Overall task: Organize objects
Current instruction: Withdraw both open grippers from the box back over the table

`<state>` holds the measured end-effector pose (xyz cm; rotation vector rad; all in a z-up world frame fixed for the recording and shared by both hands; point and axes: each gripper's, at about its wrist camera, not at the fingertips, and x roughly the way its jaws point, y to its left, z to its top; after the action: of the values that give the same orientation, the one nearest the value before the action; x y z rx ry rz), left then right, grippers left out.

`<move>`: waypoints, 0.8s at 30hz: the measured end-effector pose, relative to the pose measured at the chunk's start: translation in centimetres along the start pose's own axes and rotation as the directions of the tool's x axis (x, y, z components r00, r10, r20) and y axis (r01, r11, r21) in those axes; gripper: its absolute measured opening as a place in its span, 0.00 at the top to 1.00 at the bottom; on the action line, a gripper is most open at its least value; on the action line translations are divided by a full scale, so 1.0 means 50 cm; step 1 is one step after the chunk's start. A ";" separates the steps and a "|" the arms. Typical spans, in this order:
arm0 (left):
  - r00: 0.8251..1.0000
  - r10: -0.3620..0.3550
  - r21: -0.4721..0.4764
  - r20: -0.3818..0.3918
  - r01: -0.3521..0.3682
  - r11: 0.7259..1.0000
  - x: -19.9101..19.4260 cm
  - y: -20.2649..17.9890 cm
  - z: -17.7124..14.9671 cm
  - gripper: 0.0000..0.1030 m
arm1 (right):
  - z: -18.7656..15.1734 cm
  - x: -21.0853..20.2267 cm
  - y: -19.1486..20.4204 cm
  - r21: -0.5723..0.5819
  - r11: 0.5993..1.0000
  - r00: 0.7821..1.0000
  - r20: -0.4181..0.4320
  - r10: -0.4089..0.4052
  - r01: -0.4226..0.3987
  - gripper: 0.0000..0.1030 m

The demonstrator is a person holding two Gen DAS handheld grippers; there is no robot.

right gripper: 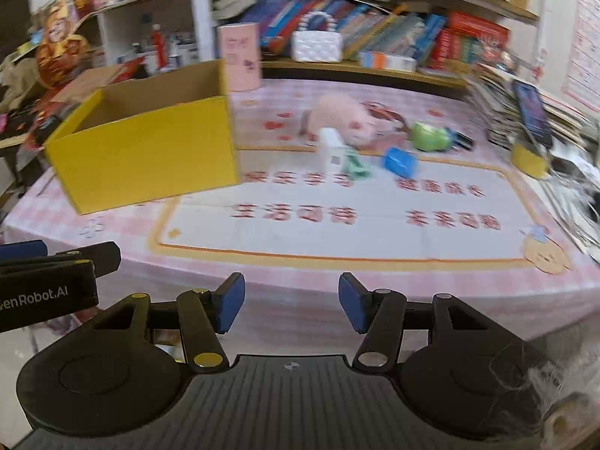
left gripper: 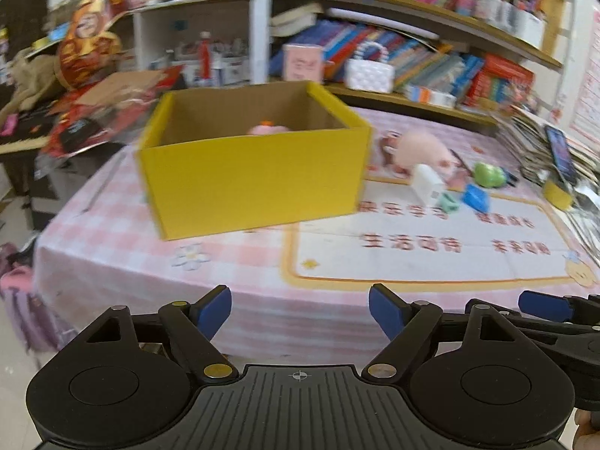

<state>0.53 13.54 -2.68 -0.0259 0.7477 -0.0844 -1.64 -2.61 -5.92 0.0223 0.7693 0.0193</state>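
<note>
A yellow cardboard box [left gripper: 255, 183] stands open on the pink checked table, left of centre; it also shows in the right wrist view [right gripper: 146, 153]. A pink thing [left gripper: 268, 128] lies inside it. To its right lie a pink plush pig [left gripper: 423, 150] [right gripper: 345, 118], a white block [left gripper: 425, 183] [right gripper: 330, 146], a mint green piece [left gripper: 448, 202] [right gripper: 354, 167], a blue piece [left gripper: 476, 198] [right gripper: 399, 161] and a green toy [left gripper: 487, 174] [right gripper: 429, 137]. My left gripper [left gripper: 300, 311] and right gripper [right gripper: 291, 303] are open and empty, held off the table's front edge.
Shelves of books [left gripper: 431, 56] run behind the table. A pink carton [right gripper: 240, 56] and a white woven bag [right gripper: 317, 43] stand at the back. A phone on a yellow stand [right gripper: 530, 123] and stacked papers sit at the right. Red bags clutter the left.
</note>
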 end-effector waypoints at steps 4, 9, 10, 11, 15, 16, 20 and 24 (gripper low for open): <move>0.999 -0.048 0.049 -0.007 0.049 0.998 0.019 -0.065 0.014 0.19 | -0.002 -0.003 -0.060 0.049 0.997 0.999 0.001 -0.053 0.053 0.48; 0.996 -0.083 0.085 -0.030 0.086 0.993 0.046 -0.141 0.030 0.19 | 0.006 0.008 -0.144 0.092 0.991 0.995 -0.023 -0.096 0.098 0.48; 0.996 -0.086 0.096 -0.035 0.089 0.991 0.052 -0.156 0.034 0.19 | 0.010 0.012 -0.159 0.102 0.990 0.995 -0.027 -0.099 0.102 0.48; 0.995 -0.086 0.105 -0.040 0.090 0.990 0.059 -0.168 0.038 0.18 | 0.014 0.016 -0.176 0.111 0.988 0.994 -0.031 -0.105 0.107 0.47; 0.995 -0.093 0.114 -0.048 0.098 0.989 0.083 -0.211 0.056 0.13 | 0.035 0.035 -0.228 0.127 0.985 0.993 -0.039 -0.116 0.120 0.44; 0.994 -0.096 0.115 -0.051 0.102 0.988 0.090 -0.220 0.060 0.13 | 0.040 0.040 -0.239 0.124 0.985 0.992 -0.040 -0.117 0.121 0.44; 0.993 -0.088 0.112 -0.073 0.095 0.989 0.120 -0.251 0.076 0.13 | 0.059 0.066 -0.280 0.119 0.986 0.993 -0.055 -0.107 0.113 0.44; 0.993 -0.074 0.083 -0.088 0.082 0.993 0.146 -0.271 0.090 0.13 | 0.080 0.096 -0.312 0.106 0.990 0.994 -0.069 -0.088 0.095 0.44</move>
<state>8.01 -0.60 -3.63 0.0315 0.8275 -0.1935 4.72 -18.14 -6.80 0.0902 0.8344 -0.1097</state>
